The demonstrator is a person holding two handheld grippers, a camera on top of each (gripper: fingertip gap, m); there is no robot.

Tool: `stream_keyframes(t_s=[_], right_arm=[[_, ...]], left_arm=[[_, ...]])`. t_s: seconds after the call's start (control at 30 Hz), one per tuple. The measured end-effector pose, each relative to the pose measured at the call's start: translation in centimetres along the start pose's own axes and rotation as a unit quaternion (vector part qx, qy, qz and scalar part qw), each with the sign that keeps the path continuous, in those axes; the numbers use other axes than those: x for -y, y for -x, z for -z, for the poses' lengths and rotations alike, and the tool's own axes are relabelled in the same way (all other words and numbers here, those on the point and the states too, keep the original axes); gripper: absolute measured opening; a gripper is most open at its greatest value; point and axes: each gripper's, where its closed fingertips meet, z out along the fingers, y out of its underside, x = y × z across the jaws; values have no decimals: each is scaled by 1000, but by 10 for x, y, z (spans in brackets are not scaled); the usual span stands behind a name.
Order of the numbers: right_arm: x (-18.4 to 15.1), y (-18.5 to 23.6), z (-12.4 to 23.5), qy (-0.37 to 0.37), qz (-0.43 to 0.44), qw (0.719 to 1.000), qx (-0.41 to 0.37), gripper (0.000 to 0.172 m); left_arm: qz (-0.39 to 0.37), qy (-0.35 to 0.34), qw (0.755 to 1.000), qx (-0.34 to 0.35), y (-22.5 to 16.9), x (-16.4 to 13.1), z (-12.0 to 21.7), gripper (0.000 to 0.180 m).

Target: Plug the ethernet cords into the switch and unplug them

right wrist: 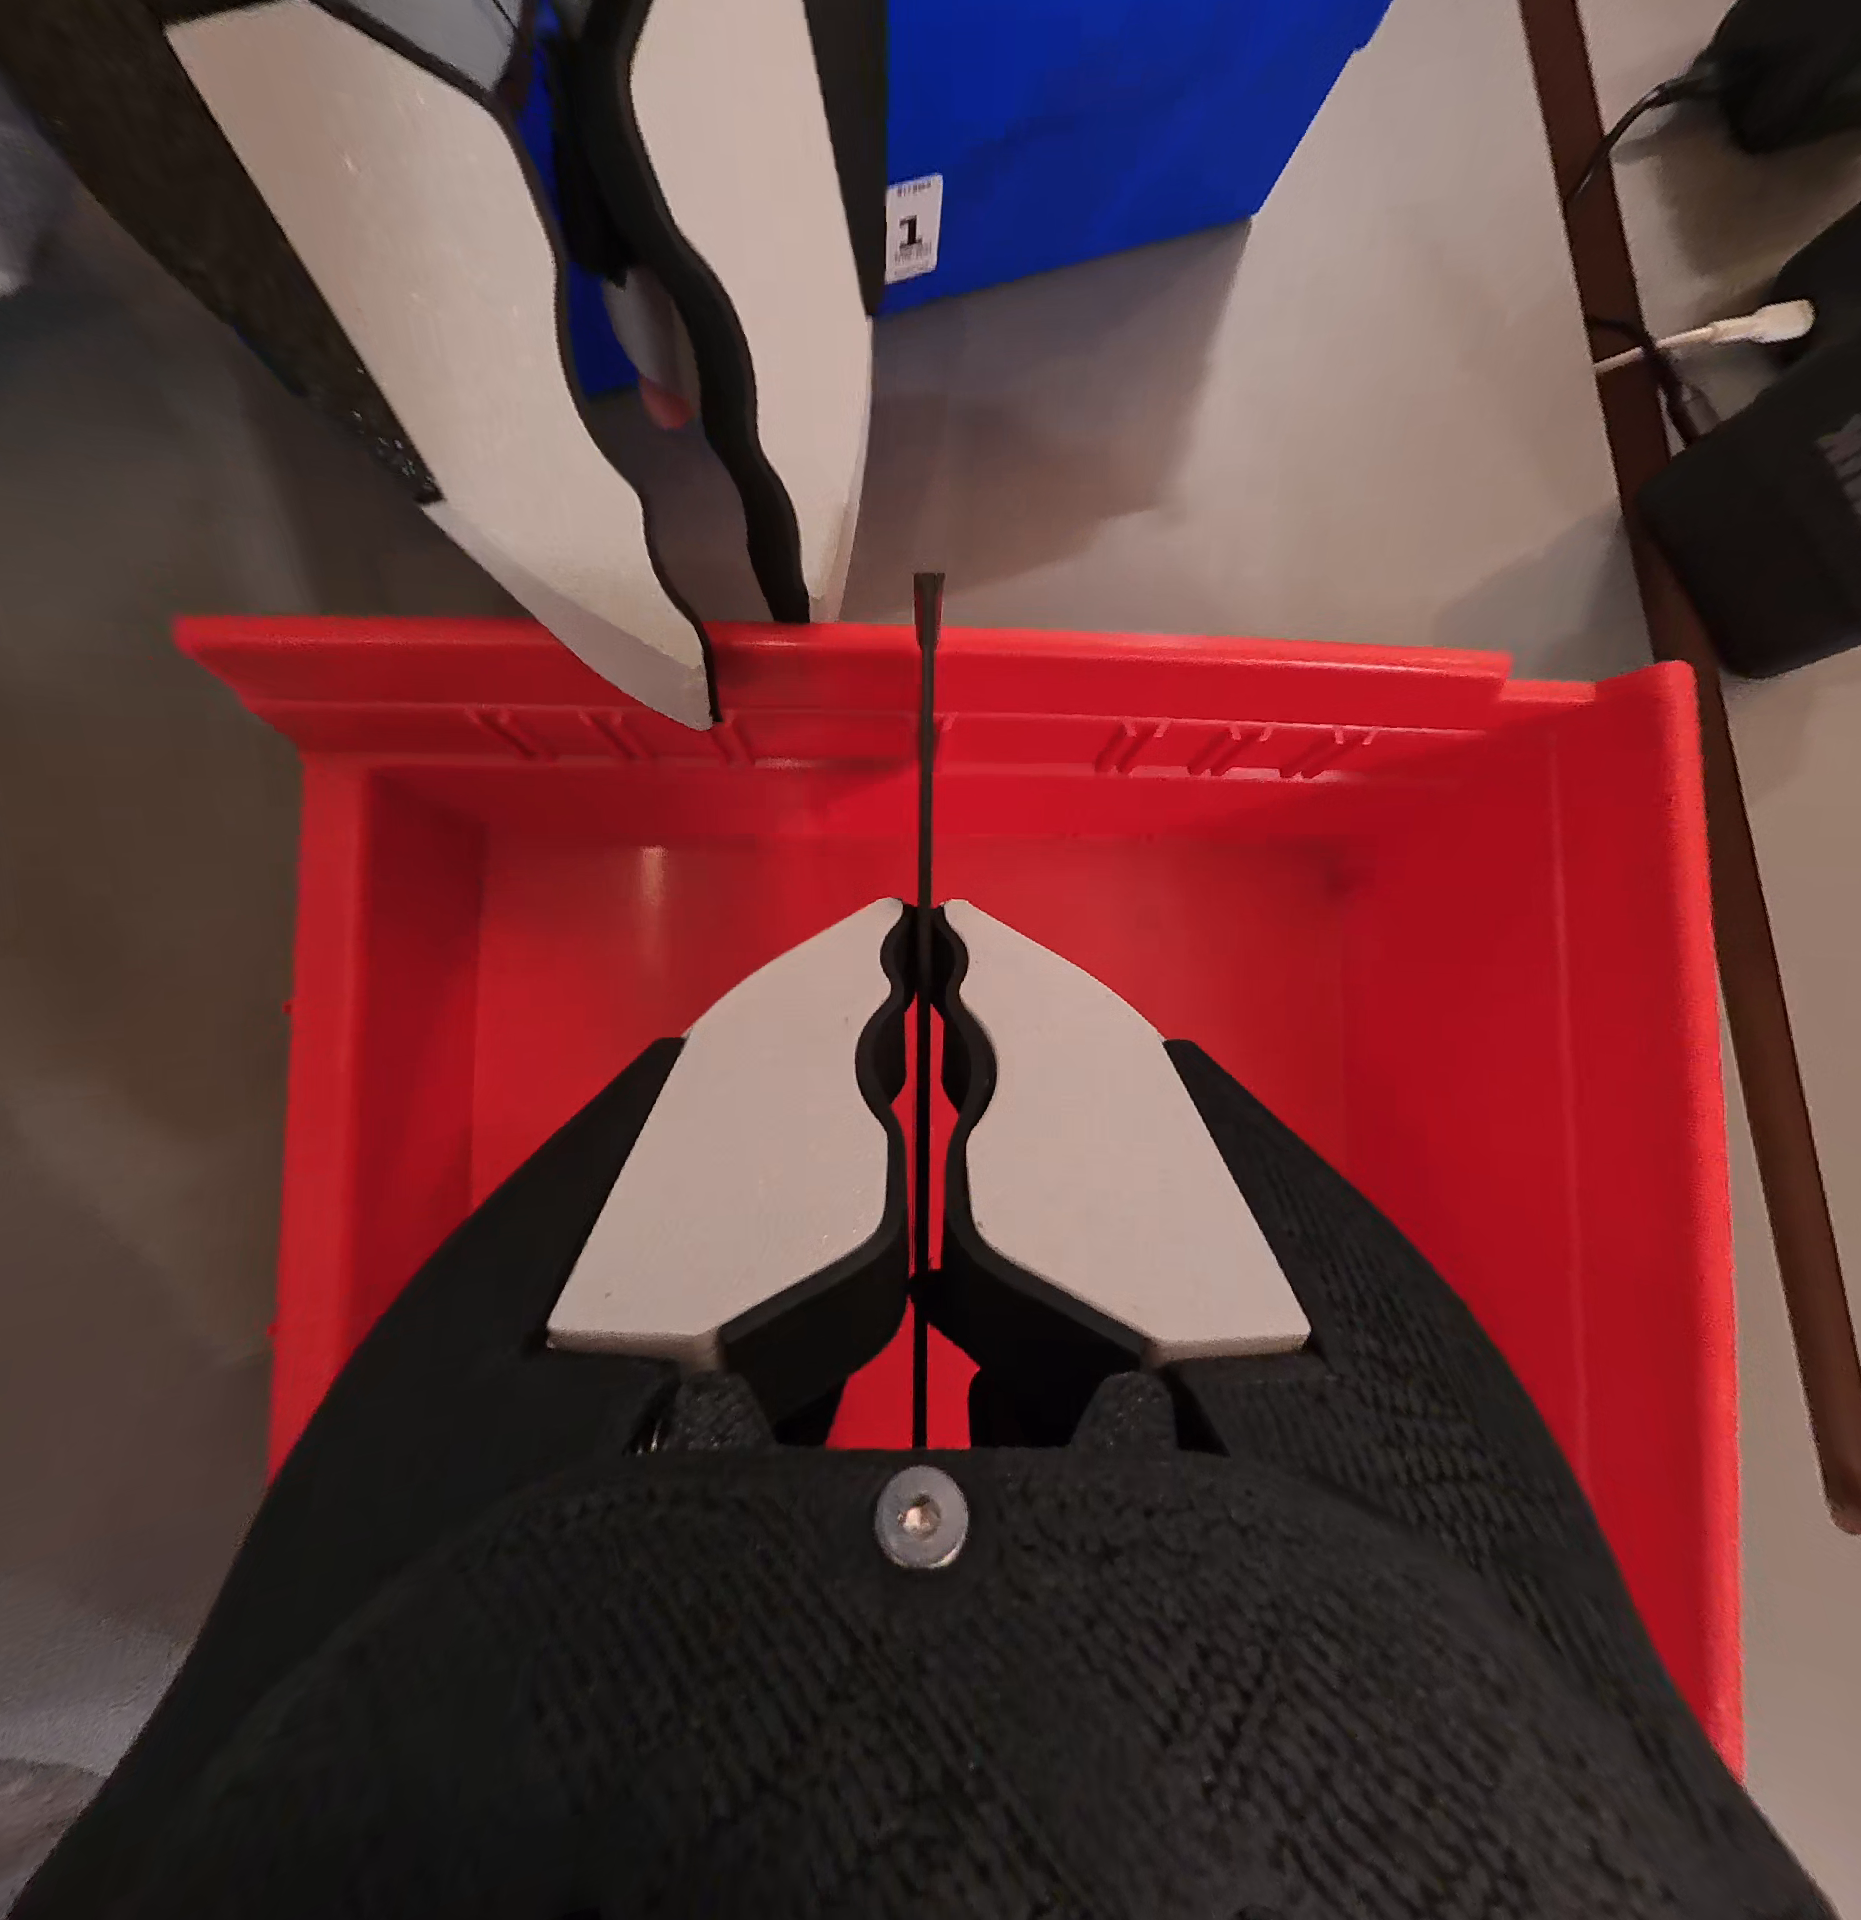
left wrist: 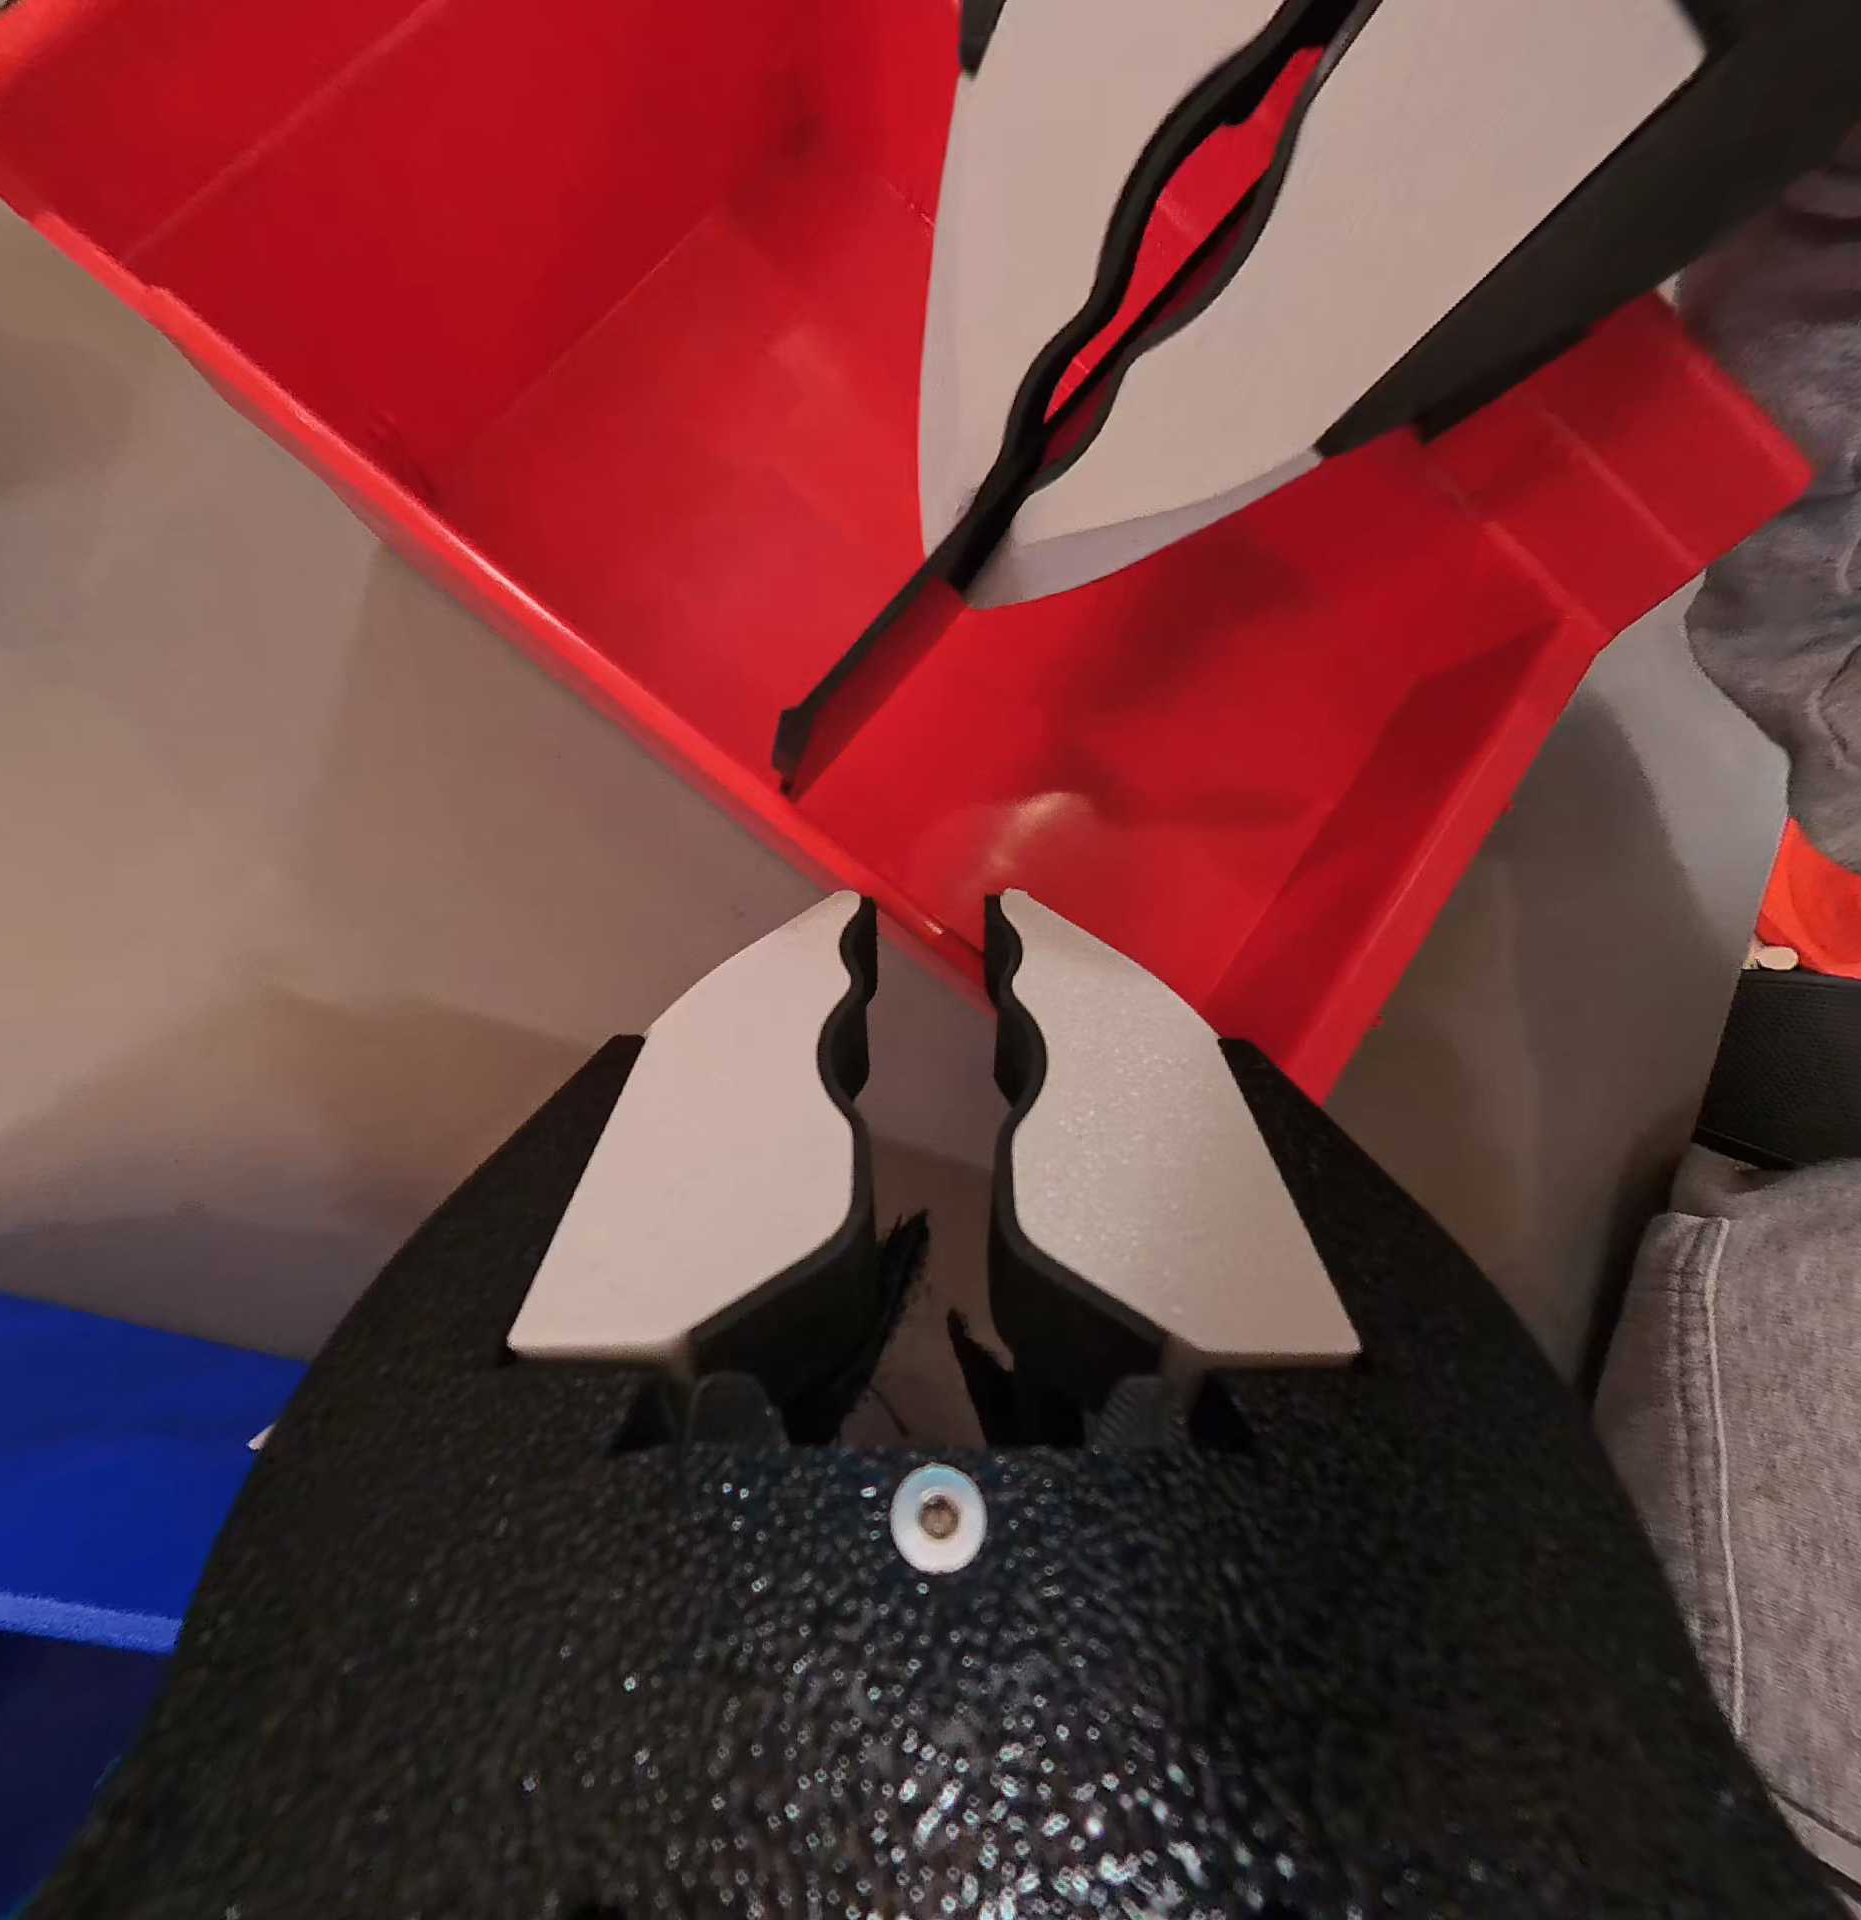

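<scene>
A red plastic bin (left wrist: 593, 416) lies on a grey table, and its inside shows nothing but a light smear on the floor. My right gripper (right wrist: 924, 909) is shut on a thin black strip (right wrist: 924, 748) that I see edge-on, running from between the pads to past the bin's far rim (right wrist: 1217, 665). In the left wrist view the right gripper (left wrist: 967, 577) comes in from the top, and the strip (left wrist: 864, 665) reaches down to the near rim. My left gripper (left wrist: 926, 909) is open with nothing between its pads, and its tips sit at the bin's rim. It also shows in the right wrist view (right wrist: 751, 665). No cord or switch is in view.
A blue bin (right wrist: 1061, 125) stands beyond the red one and shows at the lower left of the left wrist view (left wrist: 74, 1455). A brown rod (right wrist: 1736, 935) and a black bag (right wrist: 1788, 520) lie to the right. A person's grey clothing (left wrist: 1788, 1455) is at the right edge. The left gripper's tips are roughly 6 cm from the right gripper's.
</scene>
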Motion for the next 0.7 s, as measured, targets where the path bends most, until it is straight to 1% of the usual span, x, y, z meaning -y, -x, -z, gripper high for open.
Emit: stream_keyframes(t_s=[0.07,0.37,0.7], right_arm=[[-1,0,-3,11,3,1000,0,0],[-2,0,-4,17,-17,1000,9,0],[-9,0,-5,63,-8,998,11,0]], left_arm=[[-3,2,1000,3,1,0,0,19],[-18,7,1000,15,1,0,0,19],[-16,1,1000,14,1,0,-1,19]])
